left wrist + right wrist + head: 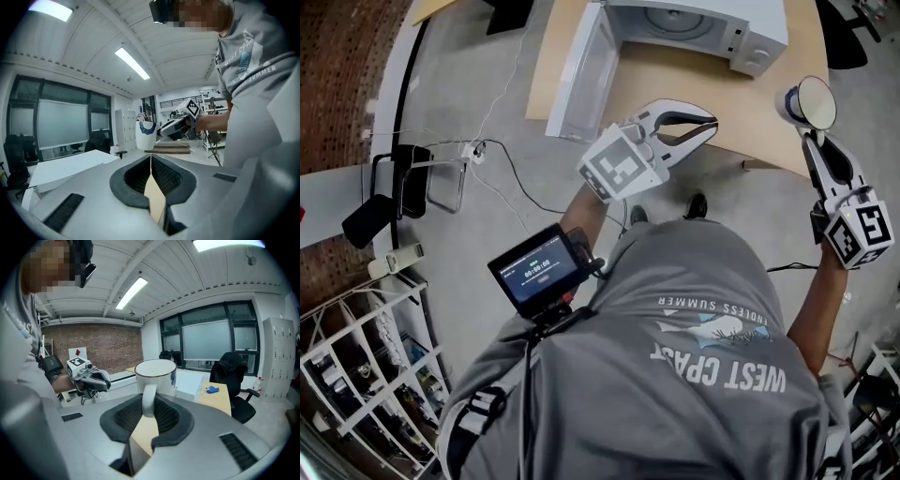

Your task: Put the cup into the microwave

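Observation:
A white cup (pixel 811 101) with a dark rim hangs in the air to the right of the wooden table (pixel 703 80). My right gripper (pixel 809 133) is shut on its handle. In the right gripper view the cup (pixel 155 373) stands upright, its handle between the pads of the right gripper (pixel 149 403). The white microwave (pixel 703 26) sits on the table with its door (pixel 579 80) swung open to the left. My left gripper (pixel 711 122) hovers over the table's near edge, its tips together and holding nothing. The left gripper view shows the cup (pixel 146 135) ahead.
A power strip and cables (pixel 478 150) lie on the grey floor to the left. A white wire rack (pixel 366 375) stands at lower left. A small monitor (pixel 539 270) is mounted at the person's chest. A black office chair (pixel 234 378) stands beyond the table.

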### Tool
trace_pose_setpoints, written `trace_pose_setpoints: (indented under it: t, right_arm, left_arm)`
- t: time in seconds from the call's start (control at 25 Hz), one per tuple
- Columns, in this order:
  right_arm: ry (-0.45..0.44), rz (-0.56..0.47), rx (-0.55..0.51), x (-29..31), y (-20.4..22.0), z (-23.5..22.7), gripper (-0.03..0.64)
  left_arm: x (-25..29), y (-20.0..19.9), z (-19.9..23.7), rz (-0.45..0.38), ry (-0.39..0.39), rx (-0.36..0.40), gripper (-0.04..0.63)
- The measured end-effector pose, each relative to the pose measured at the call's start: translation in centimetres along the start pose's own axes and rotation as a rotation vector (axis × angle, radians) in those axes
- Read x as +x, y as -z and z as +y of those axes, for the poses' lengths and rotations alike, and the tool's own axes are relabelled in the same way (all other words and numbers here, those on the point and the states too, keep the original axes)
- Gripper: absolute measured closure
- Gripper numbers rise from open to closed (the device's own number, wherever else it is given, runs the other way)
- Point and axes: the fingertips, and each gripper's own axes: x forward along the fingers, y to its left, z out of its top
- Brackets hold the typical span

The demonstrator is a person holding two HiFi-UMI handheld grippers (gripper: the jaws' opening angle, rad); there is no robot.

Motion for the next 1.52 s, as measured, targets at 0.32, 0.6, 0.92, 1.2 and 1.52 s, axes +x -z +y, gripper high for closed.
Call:
trace_pose_setpoints:
  t: [0.32, 0.6, 0.92, 1.2, 1.52]
  right_arm:
    - [-0.075, -0.024, -0.035, 2.7, -6.4, 12.0, 0.545]
    - [-0.095, -0.002, -0.061, 4.2, -6.6, 17.7, 0.545]
    - [-0.120, 0.013, -0.069, 5.8, -6.2, 22.9, 0.545]
    - [-0.109, 0.029, -0.069, 5.8, -5.2, 23.9, 0.545]
    - [-0.126, 0.049, -0.080, 6.6, -4.4, 25.8, 0.545]
  left_arm:
    - [-9.2, -2.5, 1.9, -0.070, 0.015, 0.031, 0.572]
    - [-12.9, -2.2, 2.2, -0.102, 0.036, 0.045, 0.572]
    - [-17.2, -1.3, 1.5, -0.112, 0.043, 0.053, 0.572]
    - [-17.4, -0.5, 0.8, -0.119, 0.054, 0.020, 0.572]
    - [-18.8, 0.4, 0.2, -0.114, 0.058, 0.013, 0.572]
